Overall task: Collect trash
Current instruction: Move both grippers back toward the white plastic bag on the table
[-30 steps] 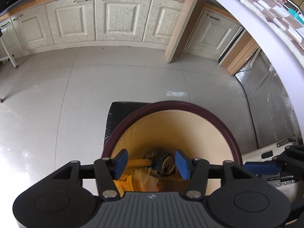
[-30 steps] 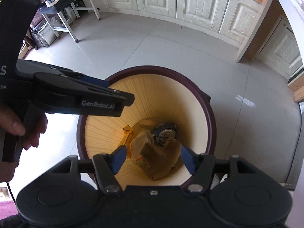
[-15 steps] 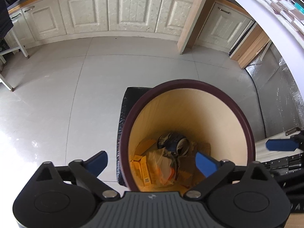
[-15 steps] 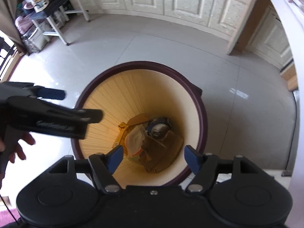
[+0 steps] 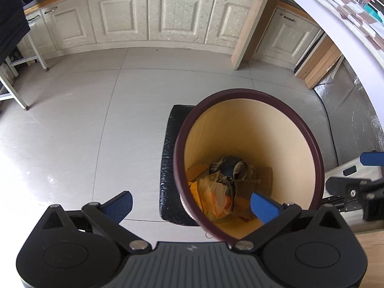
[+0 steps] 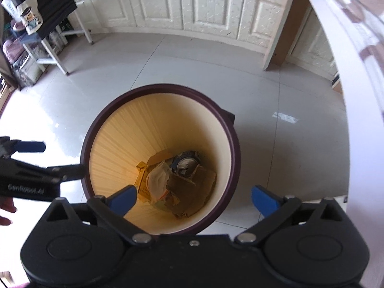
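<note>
Cream cabinets (image 5: 148, 16) — grey tiled floor (image 5: 84, 110)

Glossy tiled floor (image 5: 72, 124), matt plastic bin (image 6: 230, 144), crumpled cardboard (image 6: 192, 189), metal can (image 6: 186, 164) inside

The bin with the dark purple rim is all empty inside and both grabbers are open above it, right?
Not quite. The bin is not empty: the right wrist view shows a crushed can, torn cardboard and a plastic wrapper at its bottom. The rest holds: the left gripper and the right gripper have open jaws with nothing between them.

Left tool (image 5: 190, 202) wide — right tool (image 6: 194, 198) opening.
</note>
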A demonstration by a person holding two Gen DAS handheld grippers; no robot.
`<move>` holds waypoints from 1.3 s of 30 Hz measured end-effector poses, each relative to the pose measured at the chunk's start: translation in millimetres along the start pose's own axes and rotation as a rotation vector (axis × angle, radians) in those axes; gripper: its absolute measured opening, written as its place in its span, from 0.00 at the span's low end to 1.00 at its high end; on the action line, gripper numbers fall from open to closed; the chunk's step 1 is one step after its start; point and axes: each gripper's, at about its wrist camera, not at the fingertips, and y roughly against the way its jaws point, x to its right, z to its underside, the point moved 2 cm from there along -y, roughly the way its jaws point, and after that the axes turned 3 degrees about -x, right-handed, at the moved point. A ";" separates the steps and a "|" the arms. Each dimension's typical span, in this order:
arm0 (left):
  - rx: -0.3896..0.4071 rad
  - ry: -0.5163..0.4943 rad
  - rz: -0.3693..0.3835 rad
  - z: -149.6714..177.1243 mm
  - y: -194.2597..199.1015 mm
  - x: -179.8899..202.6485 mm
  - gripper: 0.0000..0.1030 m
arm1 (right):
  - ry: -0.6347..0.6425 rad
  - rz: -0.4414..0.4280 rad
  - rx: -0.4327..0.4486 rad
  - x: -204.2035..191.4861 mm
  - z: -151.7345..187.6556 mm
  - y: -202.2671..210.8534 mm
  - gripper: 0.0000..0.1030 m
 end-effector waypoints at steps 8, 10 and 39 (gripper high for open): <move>0.045 0.006 -0.007 16.6 32.5 -9.6 1.00 | -0.026 -0.007 0.034 -5.6 8.6 13.8 1.00; 0.061 0.005 -0.009 20.7 40.7 -10.9 1.00 | -0.029 -0.014 0.048 -8.3 11.2 18.8 1.00; 0.546 -0.059 -0.029 63.2 245.3 40.8 1.00 | 0.056 -0.022 0.537 -24.3 66.6 230.4 1.00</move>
